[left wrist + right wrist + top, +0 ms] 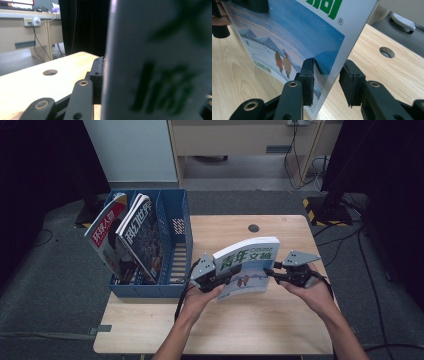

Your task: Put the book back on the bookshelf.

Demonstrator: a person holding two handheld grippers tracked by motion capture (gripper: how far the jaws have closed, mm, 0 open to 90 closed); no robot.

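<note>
Counter: light wood w/ a round cable hole near the far edge. Blue file rack sits at its left end, several upright slots; two magazines lean in the left slots, right slots free, which I read as the likely spot for the next one.

Magazine w/ green title is near the counter's middle, held between both hands, just right of the rack. It's tipped up on its lower edge, cover facing the person, top leaning away. Long axis runs roughly left-right across the counter, rising a bit toward the far right; title reads upright from the person's side. Standing it up like this probably readies it to slide edge-first into a slot.

Left gripper is at the mag's left edge; in the left gripper view the cover is blurred right against one jaw, other jaw hidden, so can't tell if it's clamping.

Right gripper straddles the mag's right edge: one pad touches the cover, the other stands a little off the back, so not squeezing, jaws partly open. One hand at each end keeps the floppy mag from sagging.
</note>
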